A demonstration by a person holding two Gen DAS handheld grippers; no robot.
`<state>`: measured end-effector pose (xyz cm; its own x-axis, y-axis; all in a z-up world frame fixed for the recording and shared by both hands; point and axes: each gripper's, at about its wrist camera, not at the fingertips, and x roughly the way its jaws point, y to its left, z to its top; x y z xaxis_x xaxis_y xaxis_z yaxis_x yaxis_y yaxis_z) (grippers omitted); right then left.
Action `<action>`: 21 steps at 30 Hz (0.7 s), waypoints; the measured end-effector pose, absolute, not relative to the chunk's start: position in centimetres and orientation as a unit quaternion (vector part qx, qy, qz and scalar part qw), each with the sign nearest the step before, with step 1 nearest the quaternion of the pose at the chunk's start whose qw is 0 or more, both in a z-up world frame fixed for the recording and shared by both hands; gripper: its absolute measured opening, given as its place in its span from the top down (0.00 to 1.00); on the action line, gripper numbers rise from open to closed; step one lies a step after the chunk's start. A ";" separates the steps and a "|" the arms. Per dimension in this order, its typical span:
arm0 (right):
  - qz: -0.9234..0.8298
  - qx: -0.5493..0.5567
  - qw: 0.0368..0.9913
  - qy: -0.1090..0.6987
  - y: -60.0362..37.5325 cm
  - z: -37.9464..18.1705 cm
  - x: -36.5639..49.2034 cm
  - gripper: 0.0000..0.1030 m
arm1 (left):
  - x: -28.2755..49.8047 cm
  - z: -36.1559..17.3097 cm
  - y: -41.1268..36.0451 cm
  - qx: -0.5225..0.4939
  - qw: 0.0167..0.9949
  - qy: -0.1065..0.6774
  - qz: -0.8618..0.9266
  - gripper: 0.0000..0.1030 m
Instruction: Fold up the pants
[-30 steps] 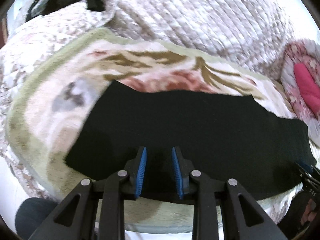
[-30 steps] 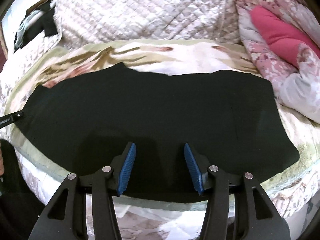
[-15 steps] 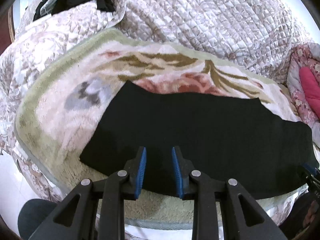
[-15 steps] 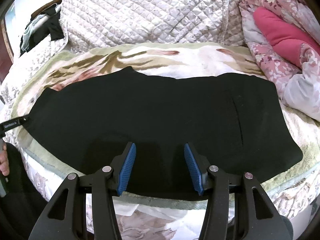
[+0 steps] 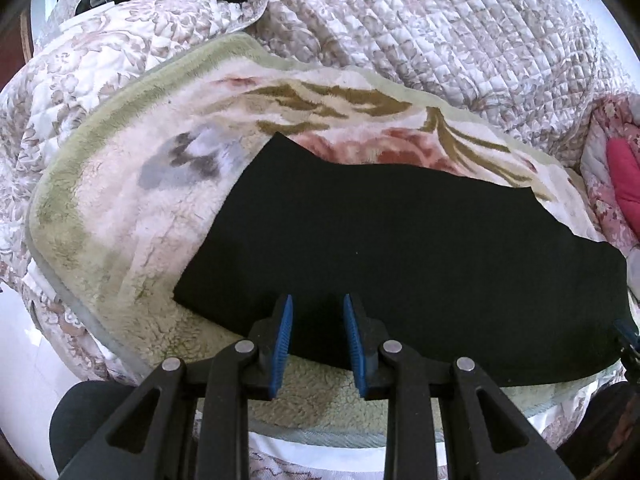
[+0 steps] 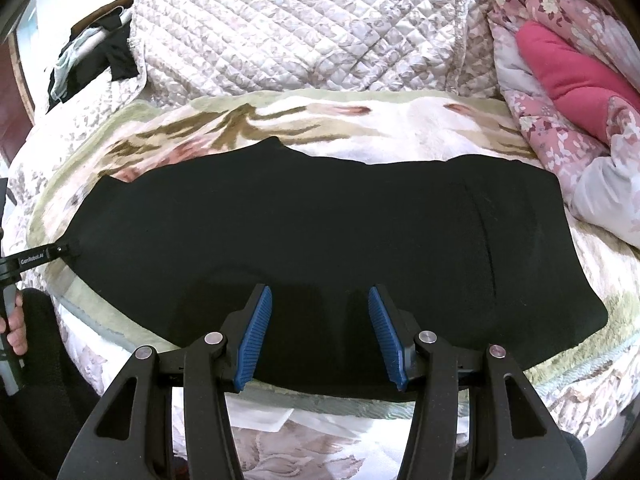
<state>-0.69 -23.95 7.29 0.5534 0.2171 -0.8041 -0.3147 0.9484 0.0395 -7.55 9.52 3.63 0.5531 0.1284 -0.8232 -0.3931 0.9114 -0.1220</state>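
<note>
Black pants [image 5: 400, 248] lie flat, stretched left to right across a fleece floral blanket [image 5: 120, 208] on a bed. My left gripper [image 5: 317, 304] hovers over the pants' near edge, close to their left end. It is open, with a narrow gap and nothing between the blue pads. My right gripper [image 6: 319, 296] is open wider, above the near edge of the pants [image 6: 320, 232] around their middle, and holds nothing. In the right wrist view the left gripper's tip [image 6: 60, 250] shows at the pants' left end, with a hand [image 6: 16, 320] on its handle.
A quilted bedspread [image 6: 300, 32] rises behind the blanket. A pink floral duvet with a pink cushion [image 6: 572, 72] is bunched at the right. Dark clothes [image 6: 92, 60] are piled at the back left. The bed's front edge runs just below both grippers.
The left wrist view has shifted a little, so the pants' left end sits further right in it. Both grippers keep the same gap, and the pants have not moved.
</note>
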 end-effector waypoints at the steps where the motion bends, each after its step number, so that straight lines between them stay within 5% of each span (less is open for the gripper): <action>1: 0.152 -0.055 0.879 0.449 -23.9 7.3 -0.7 0.50 | -7.5 3.6 9.6 -0.148 0.868 0.449 0.151 0.72; 11: 0.153 -0.056 0.877 0.452 -23.7 7.3 -0.6 0.50 | -7.9 3.2 10.4 -0.161 0.865 0.449 0.158 0.71; 21: 0.157 -0.060 0.875 0.453 -23.1 7.1 -0.7 0.50 | -10.8 2.3 12.9 -0.247 0.850 0.437 0.158 0.59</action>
